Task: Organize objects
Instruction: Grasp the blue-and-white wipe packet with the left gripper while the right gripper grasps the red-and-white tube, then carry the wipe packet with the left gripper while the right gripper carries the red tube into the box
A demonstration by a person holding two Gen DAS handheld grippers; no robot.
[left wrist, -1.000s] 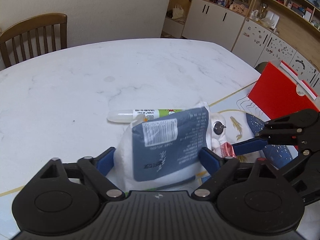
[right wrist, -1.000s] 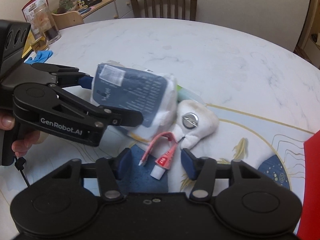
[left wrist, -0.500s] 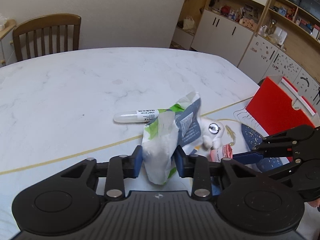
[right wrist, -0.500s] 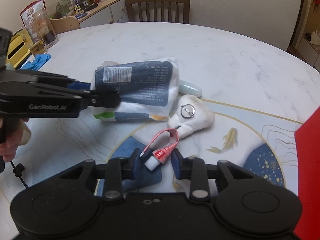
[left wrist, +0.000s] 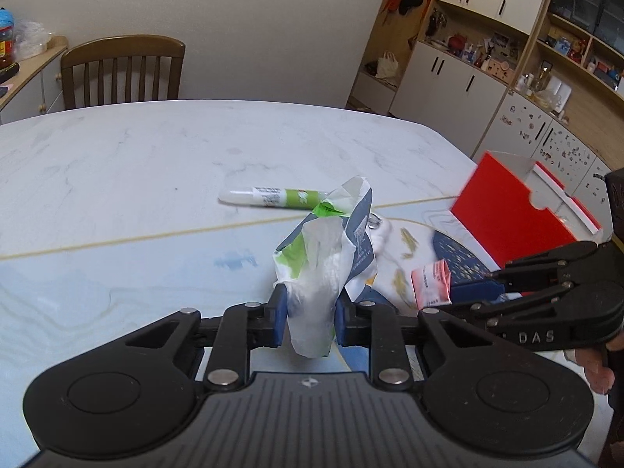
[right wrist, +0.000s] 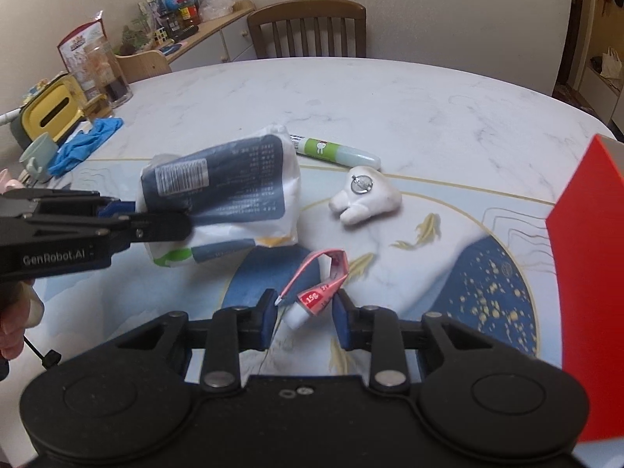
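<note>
My left gripper (left wrist: pixel 308 314) is shut on a white, navy and green soft packet (left wrist: pixel 329 249), held above the table mat; it also shows in the right wrist view (right wrist: pixel 226 191). My right gripper (right wrist: pixel 304 318) is shut on a small crumpled red-and-white tube (right wrist: pixel 318 292), lifted off the mat; the tube shows in the left wrist view (left wrist: pixel 431 280). A green-and-white tube (right wrist: pixel 335 150) and a white tooth-shaped case (right wrist: pixel 364 195) lie on the table beyond.
A red box (left wrist: pixel 511 218) stands at the right, also in the right wrist view (right wrist: pixel 592 273). Blue gloves (right wrist: pixel 84 144), a yellow box (right wrist: pixel 48 111) and a glass jar (right wrist: pixel 105 74) sit far left. A wooden chair (right wrist: pixel 308 27) stands behind the marble table (left wrist: pixel 117 156).
My left gripper closed on the packet and lifted it, crumpling it. My right gripper closed on the red tube and raised it off the mat.
</note>
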